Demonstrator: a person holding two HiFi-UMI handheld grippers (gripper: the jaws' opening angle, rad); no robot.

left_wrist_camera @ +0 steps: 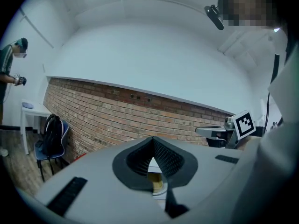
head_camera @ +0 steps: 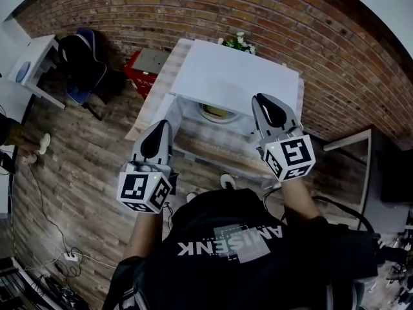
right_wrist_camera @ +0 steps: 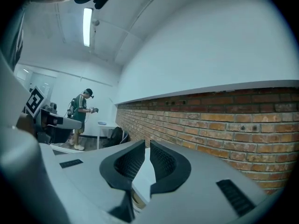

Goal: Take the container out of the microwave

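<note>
Black shirt print reads roughly "ANISENK"; left tongs and right tongs clenched, empty.

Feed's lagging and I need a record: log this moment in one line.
phase: pre-grasp | microwave: open | container: inside, untouched | left gripper: shut, empty | right gripper: shut, empty

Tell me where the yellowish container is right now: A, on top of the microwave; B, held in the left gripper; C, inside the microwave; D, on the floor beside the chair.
C: the head view shows the container sitting inside the cavity of the white microwave, beyond both grippers.
</note>
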